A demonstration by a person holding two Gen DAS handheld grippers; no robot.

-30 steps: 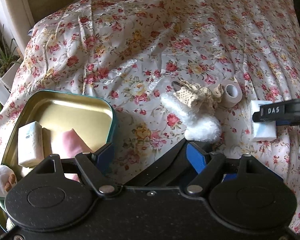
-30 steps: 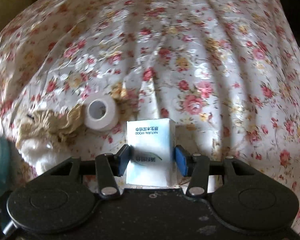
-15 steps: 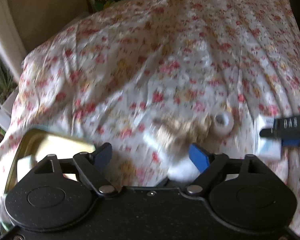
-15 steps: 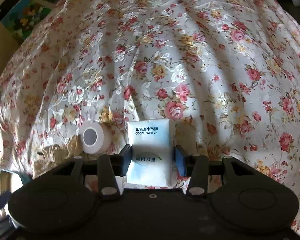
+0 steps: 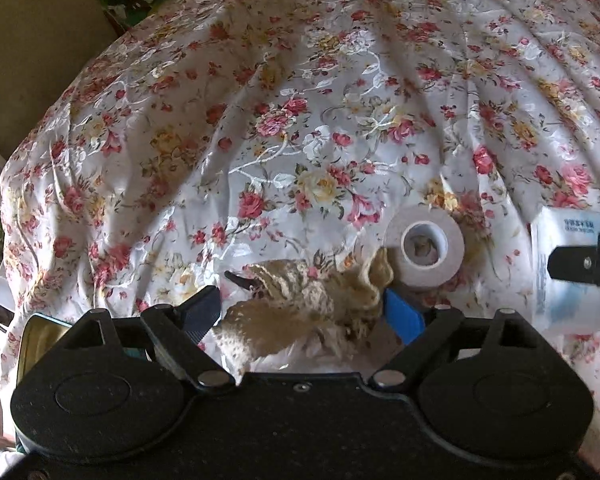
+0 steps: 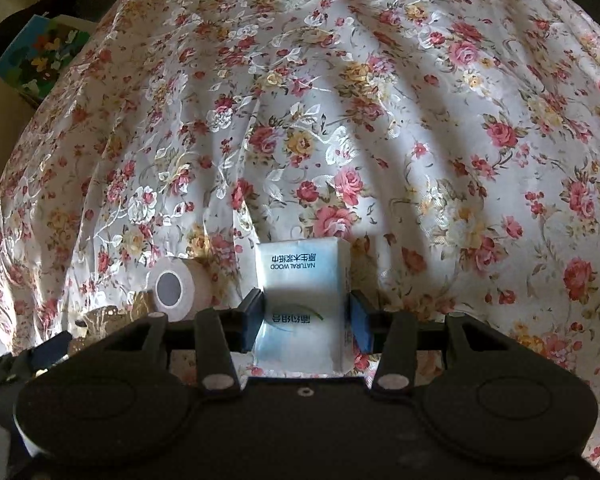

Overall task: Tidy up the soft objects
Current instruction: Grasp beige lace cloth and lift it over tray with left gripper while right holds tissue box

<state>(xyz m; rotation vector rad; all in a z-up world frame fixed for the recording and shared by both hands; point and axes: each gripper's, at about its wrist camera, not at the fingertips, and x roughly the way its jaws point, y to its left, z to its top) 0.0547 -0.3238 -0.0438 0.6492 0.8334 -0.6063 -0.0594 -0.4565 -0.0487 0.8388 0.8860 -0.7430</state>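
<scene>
My left gripper (image 5: 302,312) is open, its fingers on either side of a beige crocheted lace piece (image 5: 300,300) that lies over a white fluffy item on the floral cloth. A white tape roll (image 5: 424,246) lies just beyond it, also in the right wrist view (image 6: 178,290). My right gripper (image 6: 306,318) is shut on a white and blue tissue pack (image 6: 302,300), which shows at the right in the left wrist view (image 5: 568,272). The corner of a green tin with a gold inside (image 5: 40,340) shows at lower left.
The floral cloth (image 5: 300,120) covers the whole surface and drops off at the left and far edges. A colourful box (image 6: 40,56) sits beyond the far left edge. A beige panel (image 5: 32,40) stands at the far left.
My left gripper has swung right from the tin to straddle the lace piece. My right gripper has lifted and tilted a little, still holding the tissue pack.
</scene>
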